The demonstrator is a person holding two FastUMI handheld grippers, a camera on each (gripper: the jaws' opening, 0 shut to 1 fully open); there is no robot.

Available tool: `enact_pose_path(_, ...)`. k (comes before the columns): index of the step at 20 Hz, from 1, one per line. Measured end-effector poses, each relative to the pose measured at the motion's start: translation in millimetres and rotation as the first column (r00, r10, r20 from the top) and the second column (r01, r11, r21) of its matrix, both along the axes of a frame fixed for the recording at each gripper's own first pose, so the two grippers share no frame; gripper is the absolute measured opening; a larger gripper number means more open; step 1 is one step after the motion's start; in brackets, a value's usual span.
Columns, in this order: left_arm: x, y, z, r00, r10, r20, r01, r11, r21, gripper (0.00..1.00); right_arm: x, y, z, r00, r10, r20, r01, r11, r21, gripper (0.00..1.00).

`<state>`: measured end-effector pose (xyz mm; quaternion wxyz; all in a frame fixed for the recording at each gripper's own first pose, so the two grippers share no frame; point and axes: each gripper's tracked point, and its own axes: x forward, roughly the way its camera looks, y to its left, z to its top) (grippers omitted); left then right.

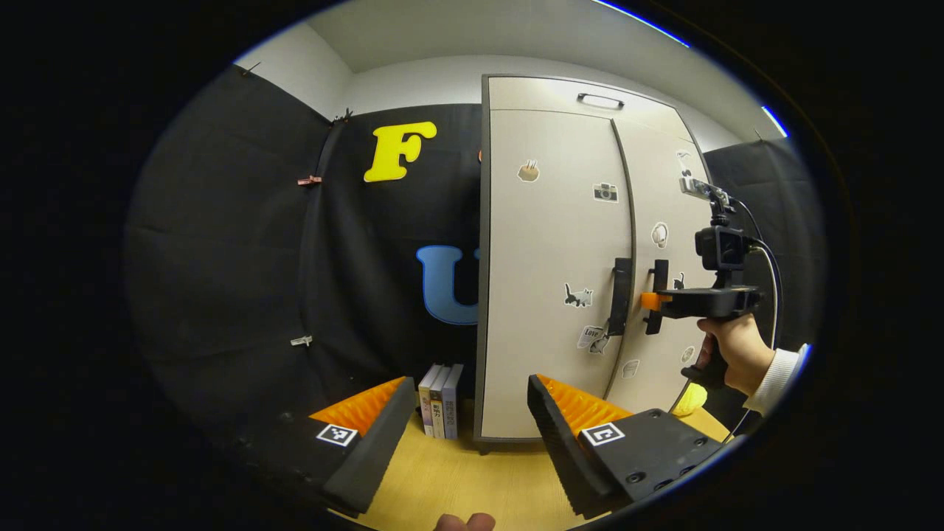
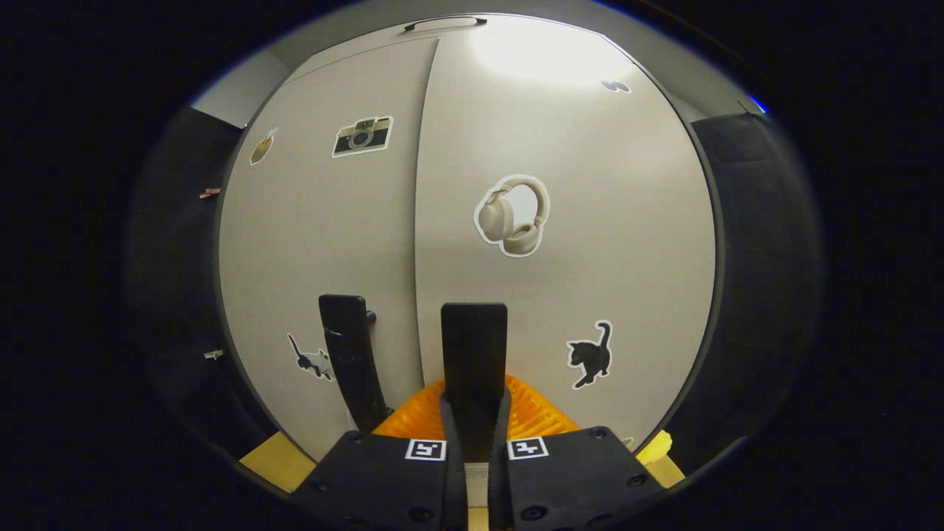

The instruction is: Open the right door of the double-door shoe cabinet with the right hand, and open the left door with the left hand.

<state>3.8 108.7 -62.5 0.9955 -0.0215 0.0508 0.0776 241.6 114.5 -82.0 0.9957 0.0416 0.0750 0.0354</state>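
currently right gripper point(image 2: 474, 435) is clamped on the right door handle point(image 2: 473, 346), both doors closed. left gripper point(image 1: 461, 420) gapes empty, well short of left handle point(image 1: 619, 295). next: pull outward.

Right gripper point(image 1: 653, 301) clamps right door handle point(image 1: 656, 295).

Your cabinet point(image 1: 549, 295) stands on a light wooden table point(image 1: 457, 479). Just left of the cabinet, three books point(image 1: 441, 402) stand upright on the wood. At the cabinet's right foot sits something yellow point(image 1: 691, 400); what it is you cannot tell
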Motion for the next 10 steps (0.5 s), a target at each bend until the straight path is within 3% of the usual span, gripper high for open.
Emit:
enact_pose_path(1, -3.3, 0.3, 0.7, 1.0, 0.004, 0.002, -0.004, 1.0, 0.004, 0.95, -0.9, 0.0, 0.2, 1.0, 0.014, 0.001, -0.014, 1.0, 0.012, 0.11)
enact_pose_path(10, -23.3, -7.9, 1.1, 0.999, 0.033, -0.007, -0.033, 0.999, 0.005, 0.95, -30.6, -18.0, 8.2, 0.996, 0.085, 0.012, -0.086, 0.995, 0.059, 0.11)
